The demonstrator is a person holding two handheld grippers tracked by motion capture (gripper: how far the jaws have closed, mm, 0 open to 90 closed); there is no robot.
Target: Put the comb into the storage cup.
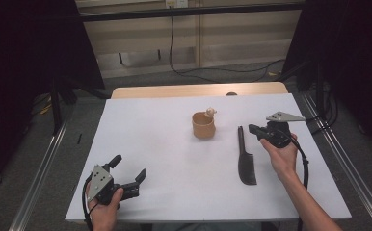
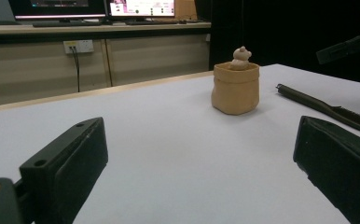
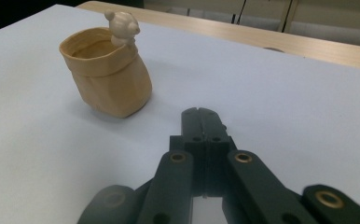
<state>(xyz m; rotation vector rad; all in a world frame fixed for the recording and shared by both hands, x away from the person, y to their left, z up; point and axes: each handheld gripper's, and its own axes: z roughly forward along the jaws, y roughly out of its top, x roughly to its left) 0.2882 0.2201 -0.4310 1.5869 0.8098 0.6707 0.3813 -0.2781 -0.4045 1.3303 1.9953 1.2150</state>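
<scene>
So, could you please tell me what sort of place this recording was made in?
Most likely a lab or office workroom set up for recording: a white-topped table framed by black curtains, computer monitors on a long beige counter behind, and a wall power socket with a black cable.

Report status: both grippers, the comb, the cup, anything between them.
Left gripper open, empty. Right gripper shut, empty, beside comb handle. Cup upright, apart from comb. Nothing between.
</scene>
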